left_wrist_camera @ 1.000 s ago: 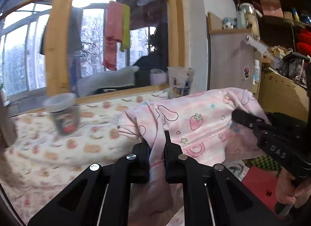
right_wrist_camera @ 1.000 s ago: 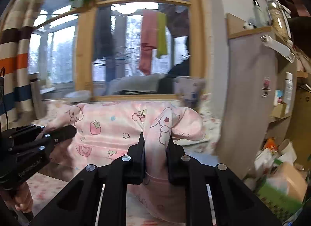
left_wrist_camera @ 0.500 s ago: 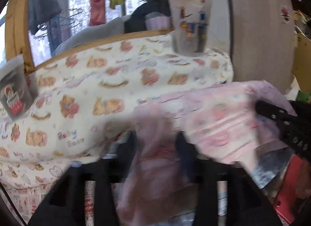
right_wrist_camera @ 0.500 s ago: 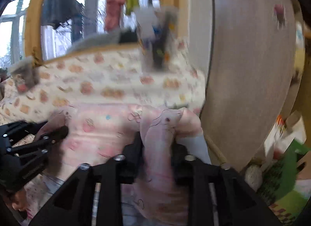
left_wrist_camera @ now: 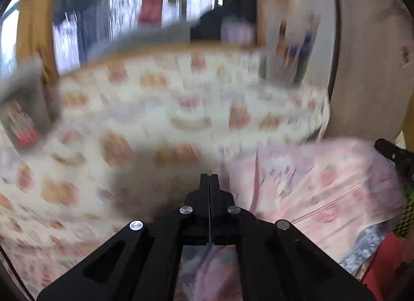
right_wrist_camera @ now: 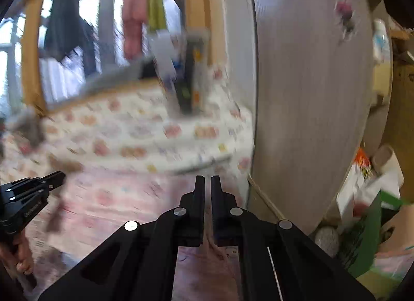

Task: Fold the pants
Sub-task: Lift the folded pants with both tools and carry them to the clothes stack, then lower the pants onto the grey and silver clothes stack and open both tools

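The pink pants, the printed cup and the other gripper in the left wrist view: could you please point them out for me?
pants (left_wrist_camera: 323,187): left wrist view, on the flat pink fabric.
cup (left_wrist_camera: 289,42): left wrist view, on its blurred printed wall.
right gripper (left_wrist_camera: 388,148): left wrist view, on its black tip at the right edge.

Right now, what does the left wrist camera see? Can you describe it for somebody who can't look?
The left gripper has its black jaws shut, with nothing between them, above pink printed pants lying on a table under a bear-print cloth. The right gripper pokes in at the right edge. The picture is blurry.
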